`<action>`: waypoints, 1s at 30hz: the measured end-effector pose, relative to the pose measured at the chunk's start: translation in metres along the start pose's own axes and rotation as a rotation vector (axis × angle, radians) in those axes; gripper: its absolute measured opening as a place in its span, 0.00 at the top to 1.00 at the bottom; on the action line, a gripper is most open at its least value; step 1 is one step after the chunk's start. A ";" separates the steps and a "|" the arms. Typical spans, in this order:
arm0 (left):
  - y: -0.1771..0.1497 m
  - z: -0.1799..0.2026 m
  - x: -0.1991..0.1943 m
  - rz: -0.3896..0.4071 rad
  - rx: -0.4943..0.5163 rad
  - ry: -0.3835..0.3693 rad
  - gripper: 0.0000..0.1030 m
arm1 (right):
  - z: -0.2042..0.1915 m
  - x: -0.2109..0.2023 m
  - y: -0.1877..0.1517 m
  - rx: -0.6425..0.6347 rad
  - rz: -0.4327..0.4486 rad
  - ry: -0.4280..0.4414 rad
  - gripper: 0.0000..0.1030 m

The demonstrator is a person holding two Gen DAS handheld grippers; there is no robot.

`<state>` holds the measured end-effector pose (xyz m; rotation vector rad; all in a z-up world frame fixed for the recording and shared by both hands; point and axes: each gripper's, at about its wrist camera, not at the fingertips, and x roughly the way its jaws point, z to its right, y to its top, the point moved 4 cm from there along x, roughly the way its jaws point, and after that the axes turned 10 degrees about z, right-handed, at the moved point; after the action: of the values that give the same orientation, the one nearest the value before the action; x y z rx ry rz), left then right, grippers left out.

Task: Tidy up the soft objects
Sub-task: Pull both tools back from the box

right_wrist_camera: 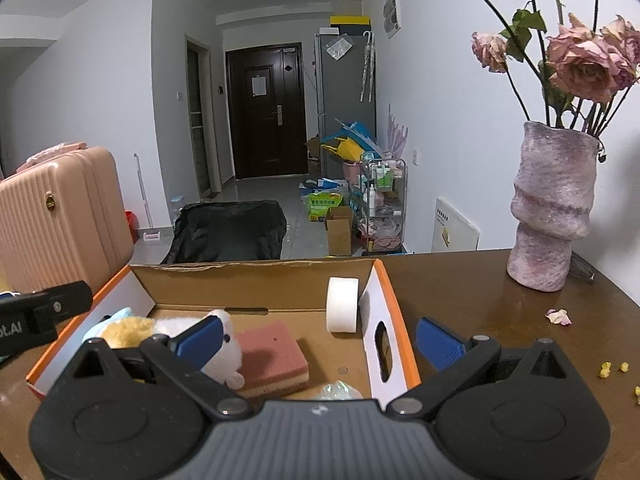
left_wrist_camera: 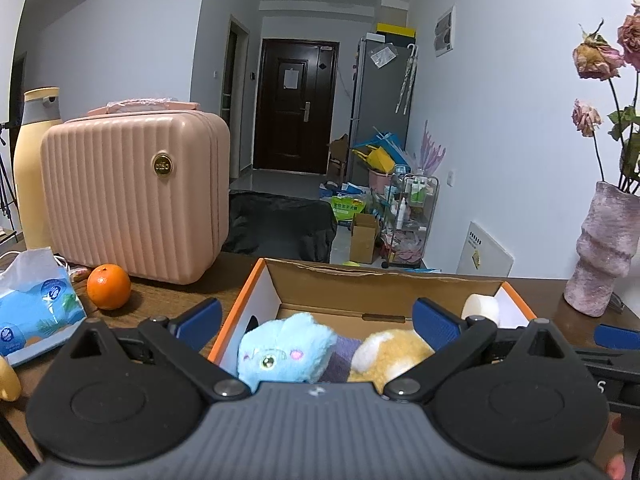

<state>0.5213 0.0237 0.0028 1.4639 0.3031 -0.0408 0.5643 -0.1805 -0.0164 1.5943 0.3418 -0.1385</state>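
Note:
An orange-rimmed cardboard box (left_wrist_camera: pixel 256 280) (right_wrist_camera: pixel 394 308) stands on the brown table. It holds a blue plush (left_wrist_camera: pixel 286 354), a yellow-and-white plush (left_wrist_camera: pixel 394 354) (right_wrist_camera: pixel 224 350), a pink sponge (right_wrist_camera: pixel 274 354) and a white foam roll (right_wrist_camera: pixel 342 310) (left_wrist_camera: pixel 482 308). My left gripper (left_wrist_camera: pixel 318 322) is open and empty above the box's near left part. My right gripper (right_wrist_camera: pixel 320 340) is open and empty, its fingers astride the box's right wall. A crumpled clear wrap (right_wrist_camera: pixel 338 391) lies at the box's near edge.
A pink ribbed case (left_wrist_camera: pixel 134 196) (right_wrist_camera: pixel 60 216) stands at the left with an orange (left_wrist_camera: pixel 109 287), a tissue pack (left_wrist_camera: pixel 34 312) and a yellow bottle (left_wrist_camera: pixel 34 168). A pink vase (right_wrist_camera: pixel 554 204) (left_wrist_camera: pixel 604 248) of dried roses stands at the right. Petals (right_wrist_camera: pixel 559 316) lie nearby.

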 end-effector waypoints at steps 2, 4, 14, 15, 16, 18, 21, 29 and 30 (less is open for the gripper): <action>-0.001 0.001 -0.006 0.003 0.002 -0.001 0.00 | 0.001 -0.006 -0.001 -0.001 0.002 -0.002 0.00; -0.002 0.003 -0.011 0.007 0.005 -0.004 0.00 | 0.002 -0.012 -0.002 0.000 0.004 -0.002 0.00; -0.010 0.008 -0.038 0.006 0.020 -0.011 0.00 | 0.011 -0.041 -0.010 -0.006 0.007 -0.008 0.00; -0.011 0.008 -0.041 0.005 0.020 -0.012 0.00 | 0.012 -0.045 -0.011 -0.007 0.008 -0.009 0.00; -0.012 0.009 -0.045 0.005 0.019 -0.015 0.00 | 0.013 -0.048 -0.011 -0.008 0.009 -0.009 0.00; -0.014 0.010 -0.051 0.004 0.020 -0.019 0.00 | 0.015 -0.054 -0.013 -0.012 0.010 -0.008 0.00; -0.017 0.011 -0.062 0.001 0.019 -0.026 0.00 | 0.018 -0.065 -0.015 -0.016 0.013 -0.008 0.00; -0.030 0.017 -0.084 -0.022 0.023 -0.036 0.00 | 0.031 -0.091 -0.026 -0.015 0.013 -0.007 0.00; -0.031 0.018 -0.088 -0.024 0.023 -0.036 0.00 | 0.033 -0.095 -0.027 -0.013 0.014 -0.009 0.00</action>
<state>0.4335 -0.0111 -0.0060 1.4805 0.2912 -0.0902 0.4706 -0.2254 -0.0156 1.5819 0.3240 -0.1326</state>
